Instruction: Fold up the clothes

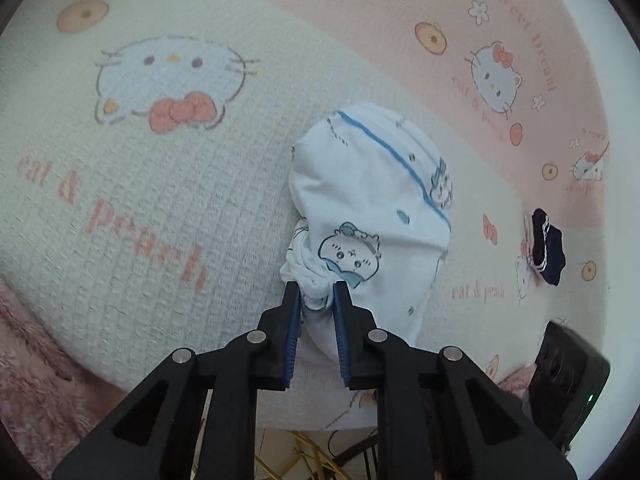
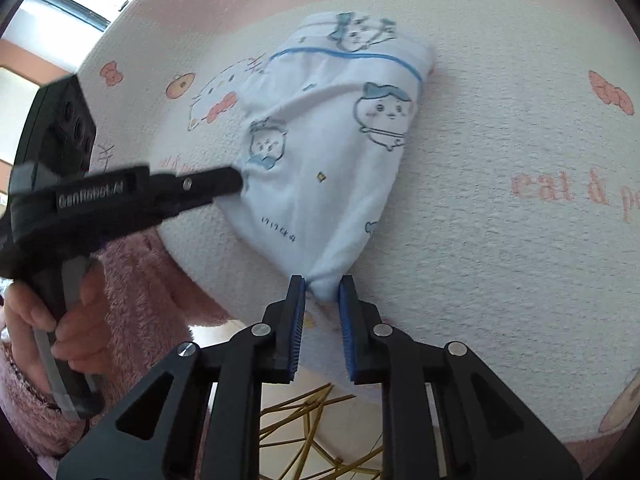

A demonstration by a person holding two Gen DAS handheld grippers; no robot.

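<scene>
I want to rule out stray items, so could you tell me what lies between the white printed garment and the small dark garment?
Only bare cartoon-print blanket separates the white garment from the dark garment, as the left wrist view shows.

Bright, soft daylight; faint shadows; strong fisheye edge bending; slight motion blur.

Each fisheye camera rides on its own hand-held gripper, looking steeply down along the fingers at the printed surface (image 1: pixel 168 208) from close range. Both views share the white cartoon-print garment (image 1: pixel 368 216) (image 2: pixel 332 152); the right view also catches the left hand-held gripper (image 2: pixel 240 180) side-on.
</scene>
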